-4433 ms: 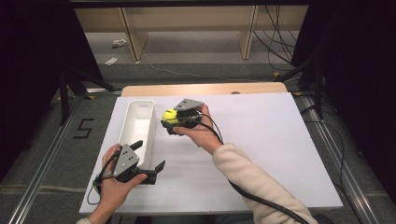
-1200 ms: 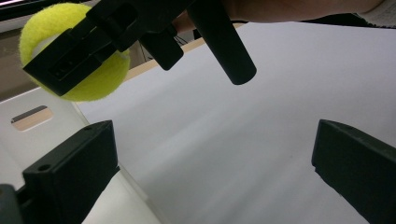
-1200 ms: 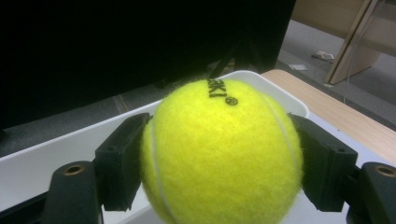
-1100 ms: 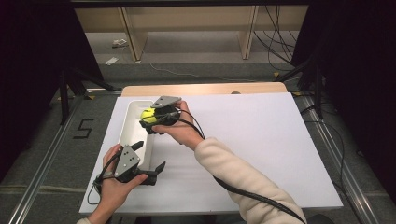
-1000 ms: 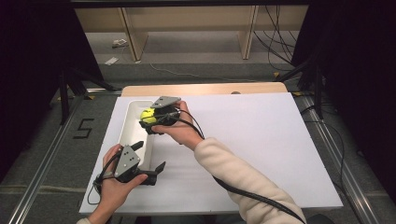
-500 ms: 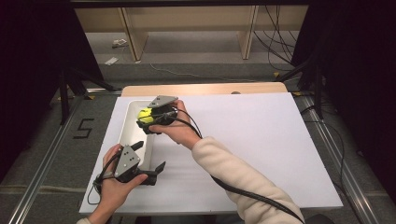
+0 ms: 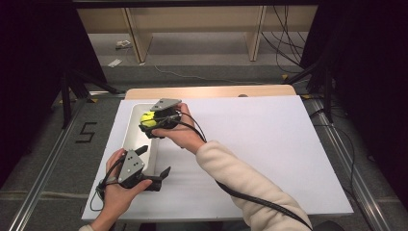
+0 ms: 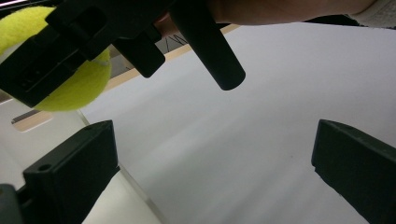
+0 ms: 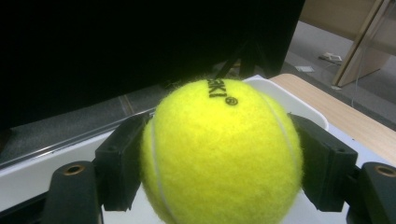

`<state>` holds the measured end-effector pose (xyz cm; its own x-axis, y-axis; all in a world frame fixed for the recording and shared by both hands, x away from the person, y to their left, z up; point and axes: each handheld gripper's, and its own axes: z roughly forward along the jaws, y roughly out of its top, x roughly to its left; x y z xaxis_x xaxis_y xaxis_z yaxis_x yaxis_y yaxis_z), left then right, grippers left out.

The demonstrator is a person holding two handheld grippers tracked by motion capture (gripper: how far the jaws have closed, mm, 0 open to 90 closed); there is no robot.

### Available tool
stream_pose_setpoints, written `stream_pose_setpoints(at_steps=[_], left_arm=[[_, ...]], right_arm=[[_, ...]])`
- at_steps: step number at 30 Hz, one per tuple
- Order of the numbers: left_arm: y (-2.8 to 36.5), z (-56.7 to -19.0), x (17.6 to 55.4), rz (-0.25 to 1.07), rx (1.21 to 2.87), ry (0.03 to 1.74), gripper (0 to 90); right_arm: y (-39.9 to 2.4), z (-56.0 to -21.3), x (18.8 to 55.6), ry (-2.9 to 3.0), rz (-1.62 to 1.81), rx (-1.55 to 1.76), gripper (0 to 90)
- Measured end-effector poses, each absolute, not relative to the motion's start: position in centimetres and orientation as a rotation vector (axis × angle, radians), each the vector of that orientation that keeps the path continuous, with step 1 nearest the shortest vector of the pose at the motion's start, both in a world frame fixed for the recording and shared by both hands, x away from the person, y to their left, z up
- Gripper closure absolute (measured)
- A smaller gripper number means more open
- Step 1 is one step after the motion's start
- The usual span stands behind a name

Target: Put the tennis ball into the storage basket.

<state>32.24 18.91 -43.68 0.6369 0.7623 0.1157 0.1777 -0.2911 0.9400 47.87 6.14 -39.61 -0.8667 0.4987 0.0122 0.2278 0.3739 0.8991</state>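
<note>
Since a few seconds ago: the right gripper has carried the tennis ball leftward from the middle of the table to a spot over the white tray; in the last second it has barely shifted. The left gripper has not moved.

Right gripper: pinching the ball, one black jaw pressed flat against each side, as the right gripper view shows plainly with the tennis ball bulging between them.

Left gripper: jaws spread wide with nothing between them, resting low at the near end of the tray; in the left gripper view the tennis ball and the right gripper hang above and ahead of it.

Ball: off the surface, held over the far half of the tray, not touching it as far as I can see.

Tray: long, narrow, white, lying lengthwise along the left side of the white table; its inside looks bare.

Step in hand: I'd say the carry is over and the ball is poised for placing in the tray.

Next move: lower the ball between the tray walls, then spread the jaws gently, since a ball let go from this height may bounce or roll to one end. The left gripper sits close enough to steady the tray if needed.
</note>
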Motion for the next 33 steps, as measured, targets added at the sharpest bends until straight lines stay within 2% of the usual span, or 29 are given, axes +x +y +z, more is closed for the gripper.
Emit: stream_pose_setpoints(at_steps=[33], left_arm=[[19.0, -43.6, 32.2, 0.7, 1.809, 0.754, 0.0]], right_arm=[[7.6, -39.7, 47.5, 2.406, 1.496, 0.611, 27.0]])
